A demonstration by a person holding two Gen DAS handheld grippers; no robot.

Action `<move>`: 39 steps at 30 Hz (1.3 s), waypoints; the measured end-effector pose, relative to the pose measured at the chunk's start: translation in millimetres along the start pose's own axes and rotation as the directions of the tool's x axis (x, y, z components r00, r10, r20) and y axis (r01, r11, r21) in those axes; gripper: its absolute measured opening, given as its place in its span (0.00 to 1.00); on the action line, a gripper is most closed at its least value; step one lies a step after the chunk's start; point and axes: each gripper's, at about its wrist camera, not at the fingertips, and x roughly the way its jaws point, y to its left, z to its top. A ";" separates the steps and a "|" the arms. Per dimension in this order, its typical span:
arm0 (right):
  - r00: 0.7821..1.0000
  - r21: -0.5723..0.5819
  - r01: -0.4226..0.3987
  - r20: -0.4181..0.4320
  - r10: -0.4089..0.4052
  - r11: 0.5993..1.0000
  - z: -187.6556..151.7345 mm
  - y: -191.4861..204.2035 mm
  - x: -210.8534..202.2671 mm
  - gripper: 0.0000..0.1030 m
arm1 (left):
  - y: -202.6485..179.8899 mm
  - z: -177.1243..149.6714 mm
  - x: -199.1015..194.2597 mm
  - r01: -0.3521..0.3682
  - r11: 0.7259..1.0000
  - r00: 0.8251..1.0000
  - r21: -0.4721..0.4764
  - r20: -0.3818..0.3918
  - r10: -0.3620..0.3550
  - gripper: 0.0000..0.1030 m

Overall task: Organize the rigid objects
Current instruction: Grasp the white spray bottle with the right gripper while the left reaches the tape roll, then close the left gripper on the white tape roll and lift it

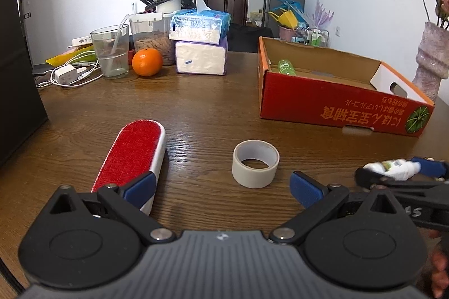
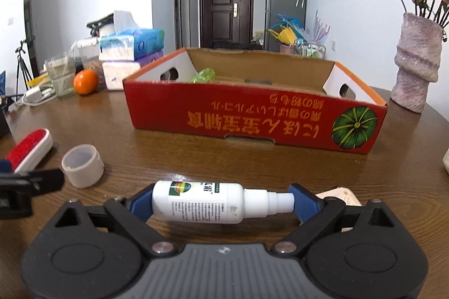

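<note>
Spray bottle [image 2: 206, 202], white with a printed label too small to read, lies crosswise between the blue pads of the right claw [image 2: 216, 200], its base against the left pad and its nozzle tip against the right pad; the claw is clenched on it end to end, low over the wooden tabletop [image 2: 252, 158] and angled downward. Left claw [image 1: 223, 191] also angles downward and stands released, jaws wide, nothing between the pads; its left pad overlaps the near end of a red-faced lint brush [image 1: 132, 158] lying flat, though contact cannot be confirmed. A roll of pale tape [image 1: 255, 162] rests on its side face just ahead of the left claw, between the brush and the right claw. Beyond, a red cardboard box [image 2: 252, 116] sits open-topped on the tabletop, its near wall printed upside down with yellow East Asian characters and a green pumpkin picture; a green object [image 2: 203, 75] lies inside at the left rear. Farther left stand an orange [image 1: 147, 61], a clear glass [image 1: 110, 52], stacked tissue packs [image 1: 200, 46] and a white charger with cable [image 1: 66, 75]. A pale textured vase [image 2: 415, 68] with dried roses stands at far right.
</note>
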 end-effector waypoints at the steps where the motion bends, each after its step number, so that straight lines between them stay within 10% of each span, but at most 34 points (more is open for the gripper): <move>1: 1.000 0.002 0.000 0.010 0.000 1.000 0.9 -0.9 -2.2 0.94 | -0.1 -0.3 1.2 -0.003 1.000 1.000 -0.003 0.000 0.003 1.00; 26: 0.990 0.073 0.056 0.123 -0.065 0.996 9.8 -37.4 -33.1 0.94 | -25.7 10.2 35.3 -0.082 0.997 0.997 -0.007 -0.008 0.082 0.99; 39: 0.987 0.107 0.112 0.104 -0.123 0.988 9.1 -49.1 -21.9 0.94 | -31.2 12.7 52.5 -0.052 0.999 0.997 -0.013 -0.061 0.051 0.53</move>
